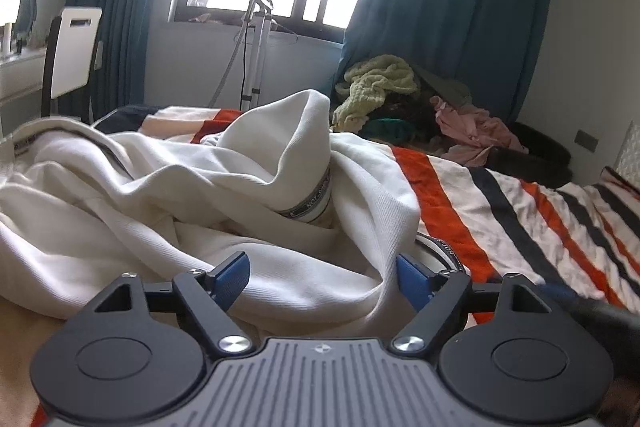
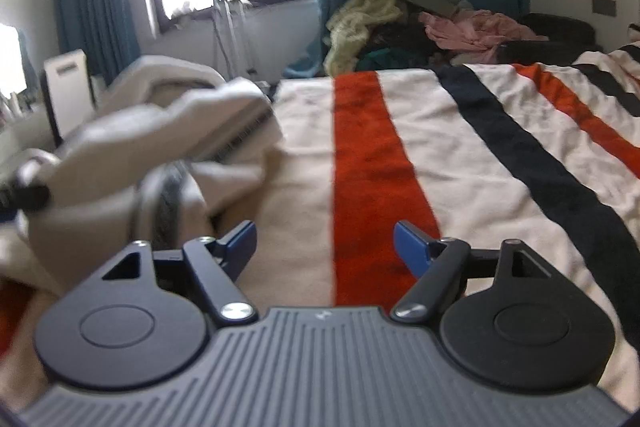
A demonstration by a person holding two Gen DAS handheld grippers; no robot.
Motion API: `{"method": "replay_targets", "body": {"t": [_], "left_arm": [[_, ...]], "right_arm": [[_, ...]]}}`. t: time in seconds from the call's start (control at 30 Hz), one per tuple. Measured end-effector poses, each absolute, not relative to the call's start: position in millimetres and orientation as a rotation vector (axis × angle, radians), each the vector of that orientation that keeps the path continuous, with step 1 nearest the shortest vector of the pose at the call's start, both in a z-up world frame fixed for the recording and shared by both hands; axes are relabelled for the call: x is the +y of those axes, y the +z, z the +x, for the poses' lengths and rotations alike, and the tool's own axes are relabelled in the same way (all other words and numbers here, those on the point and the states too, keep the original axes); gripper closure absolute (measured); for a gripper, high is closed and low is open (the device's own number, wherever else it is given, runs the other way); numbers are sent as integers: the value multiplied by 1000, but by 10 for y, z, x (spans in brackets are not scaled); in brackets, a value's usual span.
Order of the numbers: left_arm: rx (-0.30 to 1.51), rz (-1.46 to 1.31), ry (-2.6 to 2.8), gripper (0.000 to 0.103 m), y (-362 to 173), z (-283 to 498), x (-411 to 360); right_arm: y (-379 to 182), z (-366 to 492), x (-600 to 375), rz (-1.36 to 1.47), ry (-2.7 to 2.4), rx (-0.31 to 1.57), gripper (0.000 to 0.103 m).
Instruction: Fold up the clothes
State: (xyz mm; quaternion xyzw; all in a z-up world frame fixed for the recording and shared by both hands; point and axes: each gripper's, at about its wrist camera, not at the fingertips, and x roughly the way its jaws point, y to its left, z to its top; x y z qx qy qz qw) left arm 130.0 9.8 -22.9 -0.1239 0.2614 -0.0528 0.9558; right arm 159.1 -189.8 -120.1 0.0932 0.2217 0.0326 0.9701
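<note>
A crumpled white garment [image 1: 168, 195] with grey lettered trim lies bunched on the striped bedspread [image 1: 540, 211]. One cuff or hem stands up in a peak near the middle of the left wrist view. My left gripper [image 1: 323, 281] is open, its blue pads on either side of a fold of the white cloth, not closed on it. In the right wrist view the same garment [image 2: 132, 155] lies blurred at the left. My right gripper [image 2: 325, 247] is open over bare bedspread [image 2: 480, 155], to the right of the garment, holding nothing.
A heap of other clothes, yellow-green [image 1: 376, 83] and pink [image 1: 472, 127], sits at the far side of the bed under teal curtains [image 1: 460, 7]. A white chair [image 1: 72, 55] and a desk stand at the left. A garment steamer stand [image 1: 256, 43] is by the window.
</note>
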Motion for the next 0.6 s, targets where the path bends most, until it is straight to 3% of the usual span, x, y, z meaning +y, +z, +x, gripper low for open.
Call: {"method": "replay_targets", "body": {"t": [0.13, 0.33, 0.5, 0.57, 0.6], "left_arm": [[543, -295, -113, 21, -262, 1335, 177], [539, -349, -97, 20, -378, 1392, 212], [534, -393, -81, 20, -481, 1441, 234], [532, -410, -74, 20, -522, 1460, 243], [531, -419, -71, 20, -543, 1470, 247]], "right_arm": [[-798, 1867, -1808, 245, 180, 387, 24], [-234, 2948, -1065, 193, 449, 412, 26], [-379, 3985, -388, 74, 365, 634, 26], [-517, 4276, -205, 19, 325, 684, 37], [-554, 4379, -100, 1, 331, 702, 67]]}}
